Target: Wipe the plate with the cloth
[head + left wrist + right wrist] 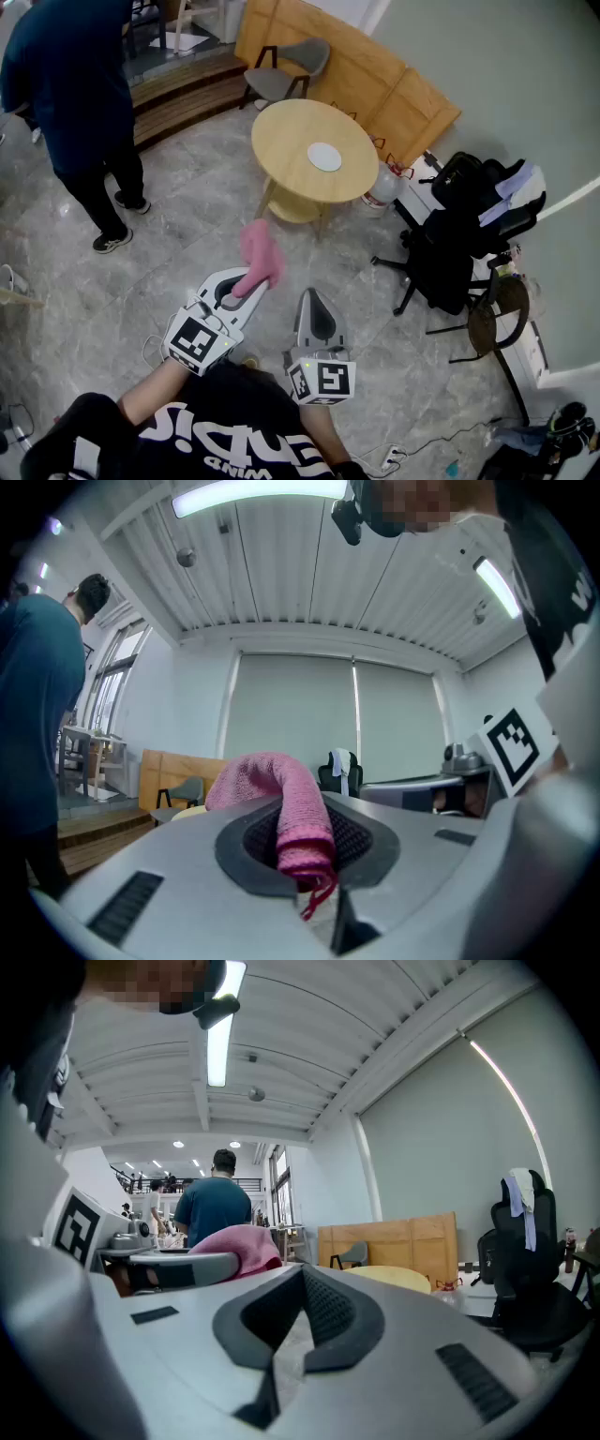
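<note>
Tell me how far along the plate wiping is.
Done: the pink cloth is clamped in the left gripper. In hand: it is held out over the floor, short of the round table; the right gripper is shut and empty. Left: reach the white plate on that table and wipe it; cloth and plate are apart.

Head view steeply down from above, gripper views level, sharing round table (286, 141)

Pink cloth (260, 251), white plate (324, 157), pale wood table (286, 136), grey marbled floor (187, 248)
</note>
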The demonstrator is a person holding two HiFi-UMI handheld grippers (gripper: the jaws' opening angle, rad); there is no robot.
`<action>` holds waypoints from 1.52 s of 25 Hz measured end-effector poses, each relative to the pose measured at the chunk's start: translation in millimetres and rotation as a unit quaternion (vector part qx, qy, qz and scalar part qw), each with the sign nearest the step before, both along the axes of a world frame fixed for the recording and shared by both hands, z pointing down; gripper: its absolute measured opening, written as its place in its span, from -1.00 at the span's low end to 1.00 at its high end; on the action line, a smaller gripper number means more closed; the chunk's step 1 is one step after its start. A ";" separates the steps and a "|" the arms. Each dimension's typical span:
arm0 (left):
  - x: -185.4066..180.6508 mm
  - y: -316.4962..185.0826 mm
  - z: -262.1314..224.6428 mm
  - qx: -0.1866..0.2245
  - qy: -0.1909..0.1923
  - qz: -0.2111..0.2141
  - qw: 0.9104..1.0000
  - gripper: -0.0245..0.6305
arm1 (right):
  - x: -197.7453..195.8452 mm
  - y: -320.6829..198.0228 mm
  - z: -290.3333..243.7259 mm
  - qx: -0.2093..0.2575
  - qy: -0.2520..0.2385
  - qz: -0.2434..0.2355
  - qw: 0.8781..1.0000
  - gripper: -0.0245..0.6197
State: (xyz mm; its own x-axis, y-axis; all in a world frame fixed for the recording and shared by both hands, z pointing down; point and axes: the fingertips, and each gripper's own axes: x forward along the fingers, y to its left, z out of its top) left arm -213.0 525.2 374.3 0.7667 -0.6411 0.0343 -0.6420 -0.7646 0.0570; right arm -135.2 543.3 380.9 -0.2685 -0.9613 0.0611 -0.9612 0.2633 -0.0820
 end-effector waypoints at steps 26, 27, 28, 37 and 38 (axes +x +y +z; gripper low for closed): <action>20.9 7.2 6.1 0.002 0.000 -0.020 1.000 -0.77 | 24.3 9.4 1.2 0.006 0.001 -0.042 0.999 -0.86; 22.2 7.9 7.1 0.003 0.002 -0.023 1.000 -0.77 | 26.4 10.9 3.1 0.006 0.002 -0.043 0.999 -0.86; 23.4 7.6 6.7 0.005 0.003 -0.025 1.000 -0.77 | 28.6 11.2 4.8 0.005 0.002 -0.042 0.999 -0.86; 38.6 -0.9 10.4 0.002 0.003 -0.034 0.999 -0.77 | 45.3 3.1 8.7 0.001 -0.004 -0.049 0.999 -0.86; 40.1 -3.6 9.9 0.001 0.003 -0.033 0.999 -0.77 | 46.6 0.2 9.8 0.000 -0.006 -0.049 0.999 -0.86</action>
